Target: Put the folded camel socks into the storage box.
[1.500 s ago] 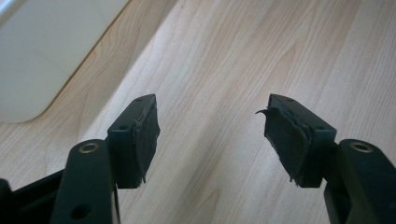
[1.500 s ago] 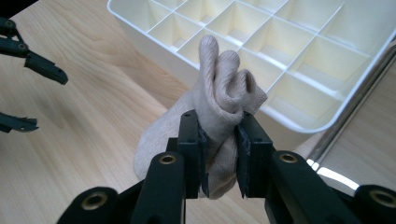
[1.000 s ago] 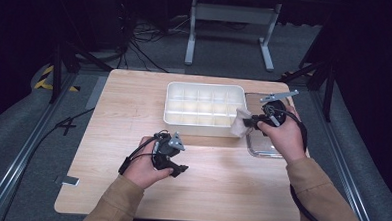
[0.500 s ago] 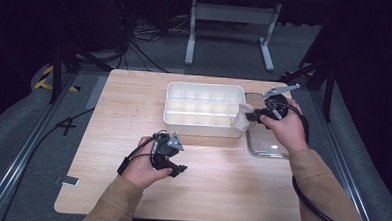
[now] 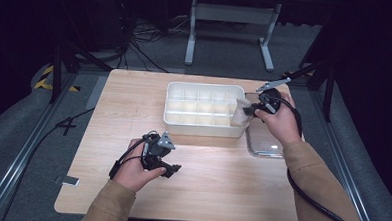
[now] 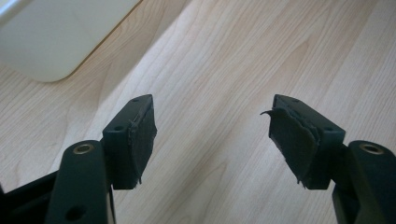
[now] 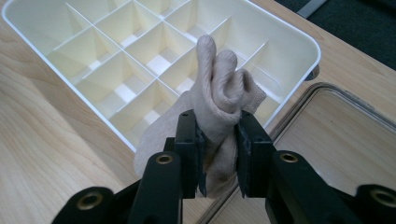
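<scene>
Two grippers are seen at the wooden table point(image 5: 109, 111). Compared with a second ago, the right gripper point(image 5: 249, 112) has been carried from above the clear tray point(image 5: 262, 146) leftward to the right end of the white divided box point(image 5: 183, 121), and the beige sock point(image 7: 215, 100) has been brought along. From this it is judged that the carry is nearly done and that a compartment at that end is being chosen for the drop. The sock is pinched between the right gripper's jaws, held above the rim at the box's near right corner, not yet set down. It is bunched and folded, soft and ribbed, with a rounded end standing up above the jaws and loose cloth hanging beneath. The left gripper point(image 6: 212, 126) is kept low over bare wood near the box, its jaws spread wide with nothing between them.
</scene>
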`<state>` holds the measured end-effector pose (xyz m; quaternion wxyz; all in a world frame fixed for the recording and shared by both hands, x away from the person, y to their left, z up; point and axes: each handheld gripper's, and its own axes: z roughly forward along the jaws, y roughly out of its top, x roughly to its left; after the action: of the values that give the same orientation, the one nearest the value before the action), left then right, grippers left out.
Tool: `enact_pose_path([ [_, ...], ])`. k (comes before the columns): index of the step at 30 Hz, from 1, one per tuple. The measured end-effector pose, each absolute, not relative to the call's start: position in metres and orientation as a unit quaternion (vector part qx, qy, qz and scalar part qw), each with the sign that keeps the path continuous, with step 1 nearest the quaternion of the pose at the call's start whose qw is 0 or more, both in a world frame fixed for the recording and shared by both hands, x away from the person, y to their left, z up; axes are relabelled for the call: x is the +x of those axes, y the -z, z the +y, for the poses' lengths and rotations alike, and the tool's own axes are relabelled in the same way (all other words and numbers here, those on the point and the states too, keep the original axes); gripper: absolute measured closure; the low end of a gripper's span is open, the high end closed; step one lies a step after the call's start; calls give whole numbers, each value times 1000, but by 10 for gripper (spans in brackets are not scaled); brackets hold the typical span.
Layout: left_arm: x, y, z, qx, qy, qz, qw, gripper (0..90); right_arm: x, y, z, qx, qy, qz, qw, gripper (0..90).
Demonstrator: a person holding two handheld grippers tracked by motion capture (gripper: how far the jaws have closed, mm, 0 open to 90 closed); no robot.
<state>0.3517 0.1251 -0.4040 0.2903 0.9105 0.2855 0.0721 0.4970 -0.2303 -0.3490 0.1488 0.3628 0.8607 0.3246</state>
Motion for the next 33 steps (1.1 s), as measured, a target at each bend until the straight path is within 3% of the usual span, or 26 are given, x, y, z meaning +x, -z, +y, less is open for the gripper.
enact_pose_path([
  [18, 346, 407, 138, 908, -78, 304, 279, 301, 509, 370, -198, 303, -224, 904, 199, 731],
  [33, 349, 410, 135, 909, -75, 303, 275, 290, 511, 394, -195, 327, -210, 905, 173, 720],
])
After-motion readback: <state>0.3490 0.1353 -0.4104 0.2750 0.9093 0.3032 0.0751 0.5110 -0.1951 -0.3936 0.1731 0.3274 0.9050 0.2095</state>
